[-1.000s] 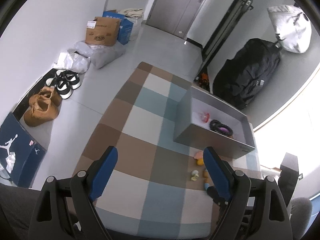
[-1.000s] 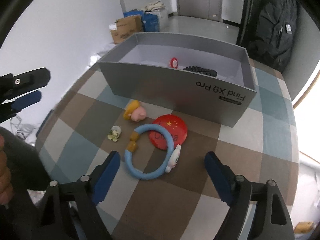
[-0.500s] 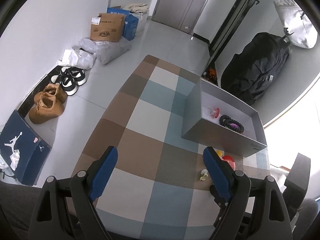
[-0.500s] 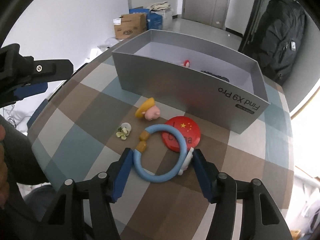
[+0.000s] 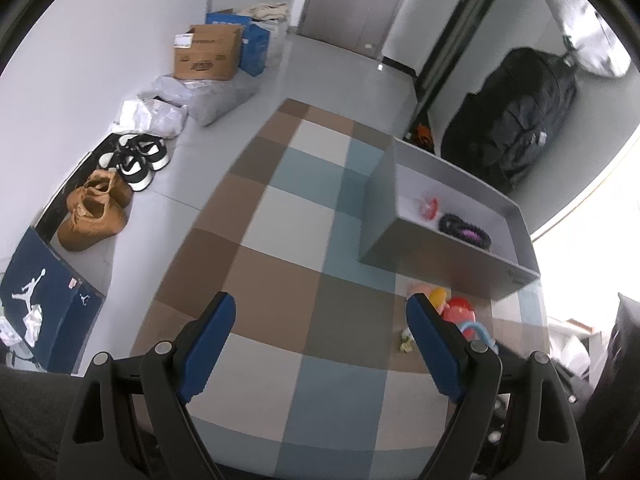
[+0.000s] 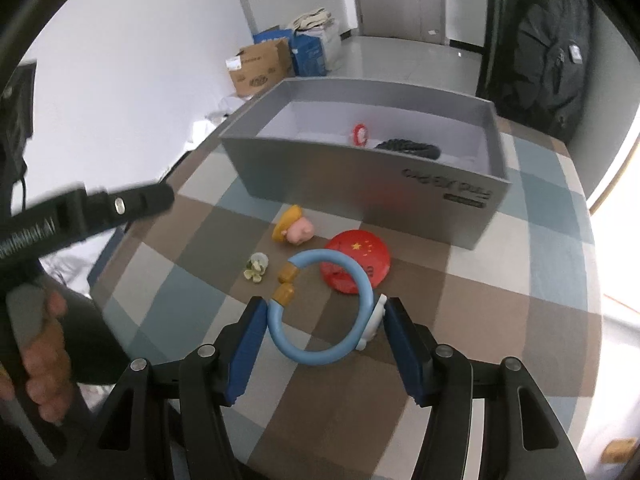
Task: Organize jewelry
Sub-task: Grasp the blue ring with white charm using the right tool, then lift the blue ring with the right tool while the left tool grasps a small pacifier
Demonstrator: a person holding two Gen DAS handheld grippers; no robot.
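My right gripper (image 6: 325, 308) is shut on a blue ring bracelet (image 6: 365, 284) with a white charm, its pads pressing both sides. The bracelet sits over the checked cloth, partly above a red round badge (image 6: 360, 252). A pink and yellow clip (image 6: 294, 229) and a small pale flower piece (image 6: 256, 267) lie just beyond. Behind them stands a grey box (image 6: 360, 184) holding a red ring (image 6: 360, 135) and a black scrunchie (image 6: 408, 147). My left gripper (image 5: 320, 304) hangs open over the cloth, left of the grey box (image 5: 440, 264), with nothing between its fingers.
The checked cloth covers a round table (image 5: 280, 240) whose edge curves off on the left. On the floor lie shoes (image 5: 96, 208), cardboard boxes (image 5: 206, 56) and a black backpack (image 5: 516, 112). A person's hand (image 6: 40, 360) holds the left gripper's handle.
The right gripper's jaws have come together onto the blue bracelet, which was lying free between them. The left gripper stays open and has hardly moved.
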